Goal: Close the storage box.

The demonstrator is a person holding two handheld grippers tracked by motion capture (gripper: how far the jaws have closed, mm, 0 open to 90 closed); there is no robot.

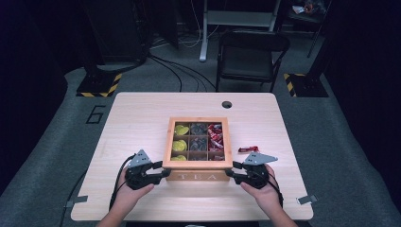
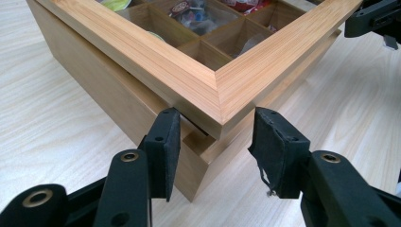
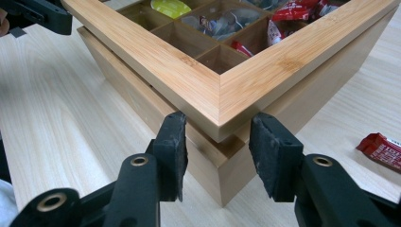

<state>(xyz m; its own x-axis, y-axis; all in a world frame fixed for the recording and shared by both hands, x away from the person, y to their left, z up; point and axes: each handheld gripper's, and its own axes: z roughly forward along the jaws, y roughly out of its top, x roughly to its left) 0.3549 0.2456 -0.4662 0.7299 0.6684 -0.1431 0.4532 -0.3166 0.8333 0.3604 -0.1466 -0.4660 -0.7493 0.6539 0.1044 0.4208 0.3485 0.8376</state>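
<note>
At the near edge of the pale wooden table (image 1: 142,113) sits the square bamboo tea box (image 1: 197,176). Its glass-paned lid (image 2: 208,80), slightly raised, is pinched at its near corners by the left gripper (image 2: 215,130) and right gripper (image 3: 217,127). Right of the box lies a red sachet (image 1: 248,149).

wooden tea box (image 1: 197,176) mid-table, glass-window lid (image 1: 197,164) raised slightly at front, w/ packets in compartments.
</note>
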